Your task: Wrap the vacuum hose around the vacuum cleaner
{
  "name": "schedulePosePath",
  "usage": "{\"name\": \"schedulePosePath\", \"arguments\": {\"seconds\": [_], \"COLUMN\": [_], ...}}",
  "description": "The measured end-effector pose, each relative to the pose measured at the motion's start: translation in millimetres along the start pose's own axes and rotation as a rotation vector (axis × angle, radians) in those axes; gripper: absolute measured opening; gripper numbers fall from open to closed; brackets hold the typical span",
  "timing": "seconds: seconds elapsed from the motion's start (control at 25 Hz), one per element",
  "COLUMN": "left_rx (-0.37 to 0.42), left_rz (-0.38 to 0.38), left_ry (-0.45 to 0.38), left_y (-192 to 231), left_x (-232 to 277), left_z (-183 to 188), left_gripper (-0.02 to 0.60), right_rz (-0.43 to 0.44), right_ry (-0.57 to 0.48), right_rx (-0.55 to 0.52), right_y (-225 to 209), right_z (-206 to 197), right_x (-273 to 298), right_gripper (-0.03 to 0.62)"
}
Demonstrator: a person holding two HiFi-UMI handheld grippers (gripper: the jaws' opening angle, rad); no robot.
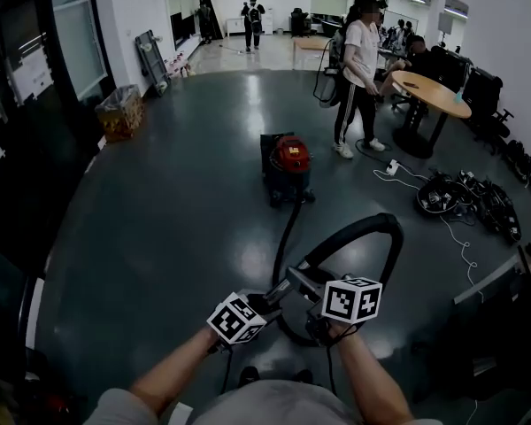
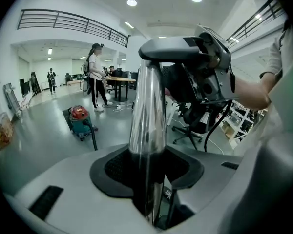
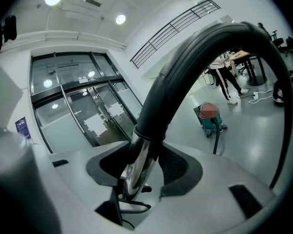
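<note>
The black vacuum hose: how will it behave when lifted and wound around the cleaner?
The hose probably bends readily yet springs back: it holds a smooth arch in the air. Its length trailing to the vacuum cleaner will likely drag. The chrome tube at its end looks rigid, so it won't wrap.

Grey short-sleeved shirt [image 1: 274, 404]; left claw [image 2: 149, 179] and right claw [image 3: 136, 174] pale grey (black-squared marker cubes [image 1: 236, 319] [image 1: 351, 299])

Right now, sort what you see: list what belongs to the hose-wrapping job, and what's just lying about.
Belongs to the job:
- vacuum cleaner
- black hose
- chrome tube, set between both tools

Just lying about:
- box by the wall
- round table
- cable pile
- power strip
</note>
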State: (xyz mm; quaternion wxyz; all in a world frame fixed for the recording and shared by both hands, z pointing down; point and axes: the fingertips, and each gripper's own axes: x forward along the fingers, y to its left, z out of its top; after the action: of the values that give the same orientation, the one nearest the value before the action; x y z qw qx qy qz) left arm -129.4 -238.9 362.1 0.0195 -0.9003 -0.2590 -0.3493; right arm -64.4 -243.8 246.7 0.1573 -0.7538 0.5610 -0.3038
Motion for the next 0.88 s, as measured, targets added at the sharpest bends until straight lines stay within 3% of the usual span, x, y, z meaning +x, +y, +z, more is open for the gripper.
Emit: {"name": "schedulePosePath", "arguments": {"seconds": [0.36, 0.6, 0.88], "left_rx": [0.134, 0.221, 0.236], "left_rz": [0.097, 0.099, 0.071], "left_ry": [0.09, 0.054, 0.059], "left_y": [15.4, 10.1, -2.3], "left_x": [-9.5, -9.6, 5.9], "left_z": [16.5, 56.4, 70.1], "left_gripper": [0.163, 0.163, 0.151], "right_rz": [0.042, 0.04, 0.046], "right_ry": [-0.011, 0.015, 0.037], "right_rx": [-0.075, -0.123, -0.118], "right_y": [12.0, 18.3, 12.9], "right_z": [14.0, 9.7, 4.5], "right_x": [-1.1, 3.5, -5.2], "right_gripper": [0.195, 0.195, 0.196]}}
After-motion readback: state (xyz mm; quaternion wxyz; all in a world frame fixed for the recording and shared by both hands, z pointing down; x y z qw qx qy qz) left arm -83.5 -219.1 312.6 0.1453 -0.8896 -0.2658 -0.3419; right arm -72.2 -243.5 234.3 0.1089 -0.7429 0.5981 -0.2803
